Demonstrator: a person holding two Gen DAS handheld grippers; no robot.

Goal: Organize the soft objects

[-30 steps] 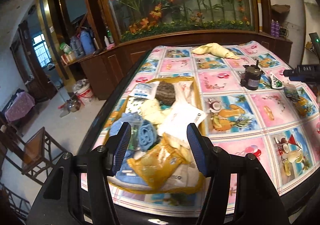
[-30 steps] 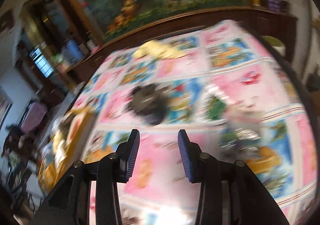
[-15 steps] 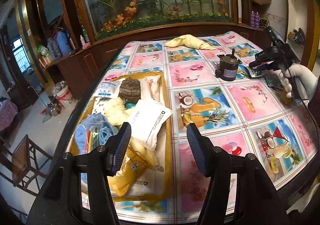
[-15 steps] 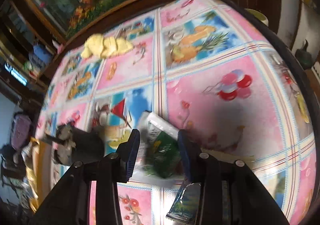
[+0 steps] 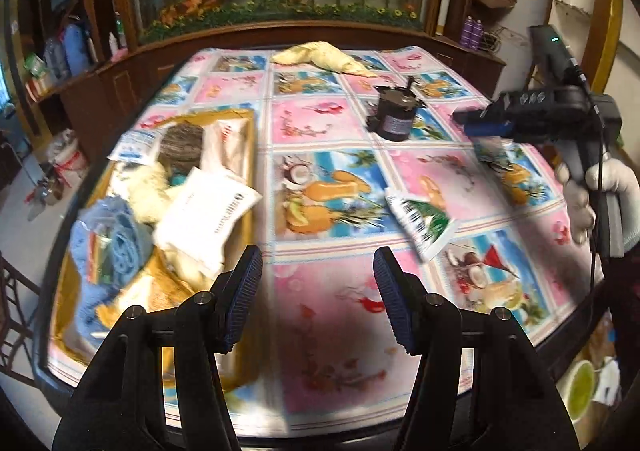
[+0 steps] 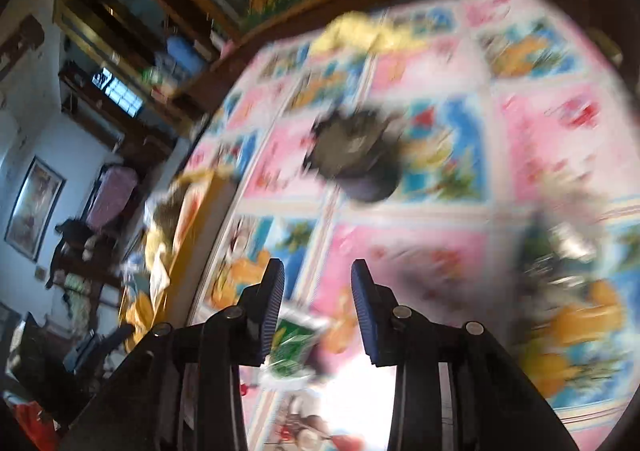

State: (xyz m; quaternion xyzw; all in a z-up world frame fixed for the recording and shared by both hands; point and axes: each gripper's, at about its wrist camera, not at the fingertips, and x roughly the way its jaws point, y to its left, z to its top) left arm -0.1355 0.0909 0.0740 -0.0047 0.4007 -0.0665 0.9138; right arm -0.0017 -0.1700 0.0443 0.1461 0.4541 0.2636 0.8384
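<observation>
Though blurred, the green-and-white sachet point(image 5: 422, 219) lies flat on the bench point(image 5: 328, 315), ahead and right of my left jaws point(image 5: 318, 291), which stand half open and empty. It looks light, limp and slippery, so I judge a pinch across one sealed edge best. My right jaws point(image 6: 318, 303) stand narrowly apart, empty, with the sachet below them. Left of my left jaws, the yellow tray point(image 5: 248, 119) holds soft packs.
</observation>
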